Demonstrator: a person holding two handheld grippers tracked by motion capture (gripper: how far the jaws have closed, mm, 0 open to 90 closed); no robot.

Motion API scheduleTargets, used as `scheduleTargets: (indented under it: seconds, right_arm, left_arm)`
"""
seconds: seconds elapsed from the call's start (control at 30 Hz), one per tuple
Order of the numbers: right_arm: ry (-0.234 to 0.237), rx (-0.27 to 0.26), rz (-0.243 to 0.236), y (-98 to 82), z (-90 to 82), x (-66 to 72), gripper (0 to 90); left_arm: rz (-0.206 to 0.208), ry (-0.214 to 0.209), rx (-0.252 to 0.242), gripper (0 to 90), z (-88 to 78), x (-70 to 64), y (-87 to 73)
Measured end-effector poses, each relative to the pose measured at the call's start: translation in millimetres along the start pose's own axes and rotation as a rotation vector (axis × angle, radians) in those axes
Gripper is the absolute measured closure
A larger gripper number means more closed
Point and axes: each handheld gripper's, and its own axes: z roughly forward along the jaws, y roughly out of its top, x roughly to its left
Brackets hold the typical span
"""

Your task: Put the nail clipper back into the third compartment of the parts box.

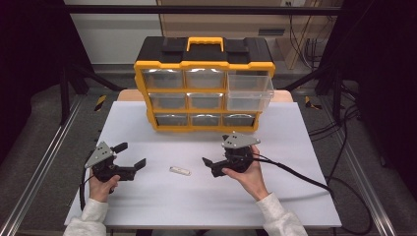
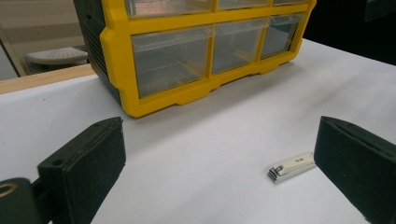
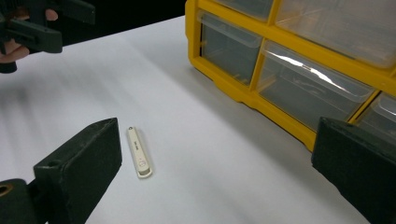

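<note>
White table [image 1: 147, 196] underfoot of everything, dark floor and metal rails to either side. Toward the far edge, a yellow-and-black drawer organizer [image 1: 204, 64] with three rows of clear drawers, carry handle on top; upper right drawer [image 1: 249, 92] pulled out toward the person, the others pushed in. Near the middle of the table, between the two grippers and touching neither, a small white nail clipper [image 1: 179, 170] lying flat (metal cutting end visible in the left gripper view [image 2: 293, 166]). Left hand-held gripper [image 1: 130, 158] held in the left hand [image 1: 101, 187] low over the table at the left, jaws spread wide, nothing between them, pointed toward the clipper. Right hand-held gripper [image 1: 216, 147] held in the right hand [image 1: 248, 174] at the right, jaws likewise wide apart and empty, grey plate on top, black cable trailing off toward the table's right edge. Seen along the right gripper's jaws, the clipper [image 3: 139, 152] just beside the inner face of the left-side jaw, apart from it, with the organizer's lower drawers beyond. White sleeves at both wrists.
</note>
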Motion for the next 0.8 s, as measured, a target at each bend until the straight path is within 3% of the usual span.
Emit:
scheduleTargets:
  seconds: [0.8]
  right_arm:
    - [0.05, 0.079, -0.037, 4.5, 34.9, 19.3, 2.6]
  left_arm:
    - [-0.003, -0.004, 0.001, 1.6, 0.6, -0.9, -0.4]
